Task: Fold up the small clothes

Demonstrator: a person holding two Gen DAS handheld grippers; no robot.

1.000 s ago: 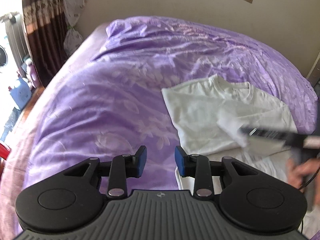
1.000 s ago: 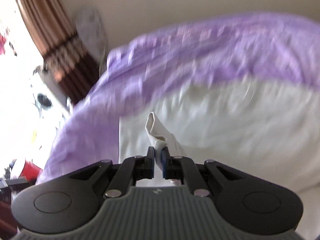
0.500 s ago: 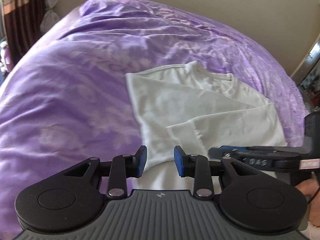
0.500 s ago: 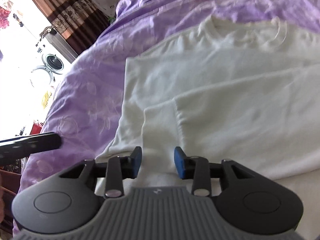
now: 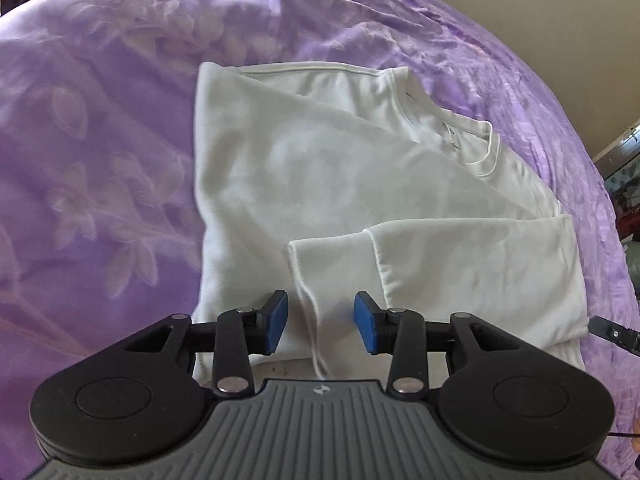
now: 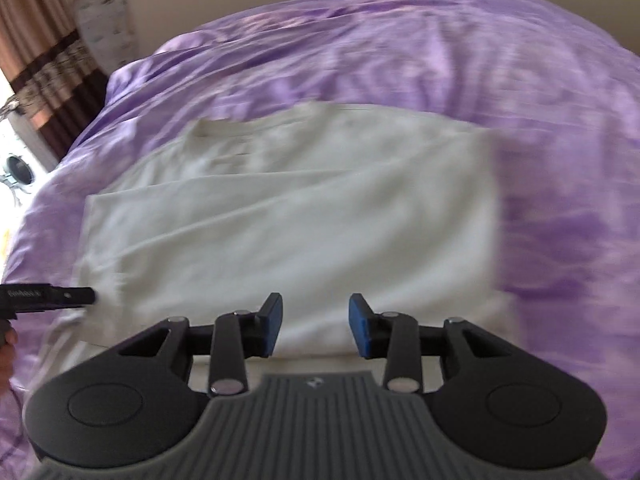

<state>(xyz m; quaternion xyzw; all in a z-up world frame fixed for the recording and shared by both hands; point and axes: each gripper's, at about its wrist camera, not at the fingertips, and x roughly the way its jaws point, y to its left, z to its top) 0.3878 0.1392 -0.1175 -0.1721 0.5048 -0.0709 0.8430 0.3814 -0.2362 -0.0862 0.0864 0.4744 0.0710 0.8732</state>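
One white long-sleeved cotton sweatshirt (image 5: 320, 168) is lying flat on one bed under a purple floral-print bedspread (image 5: 100, 140), near the bed's front edge. One sleeve (image 5: 460, 264) is lying folded across the body, its ribbed cuff (image 5: 332, 268) pointing toward the left claw. One round ribbed neckline (image 5: 486, 156) is showing at the far right of the garment in the left wrist view. Two claws are in play. The left claw (image 5: 320, 328) is hovering over the cuff with its two blue pads (image 5: 276, 322) apart, released, the cuff edge lying between them but not pinched. The right claw (image 6: 315, 326) is opening its jaws over the garment's near hem, gripping nothing; this view is blurred. Each claw's black tip is appearing at the edge of the other's view. One brown striped curtain (image 6: 44, 64) is hanging at upper left.
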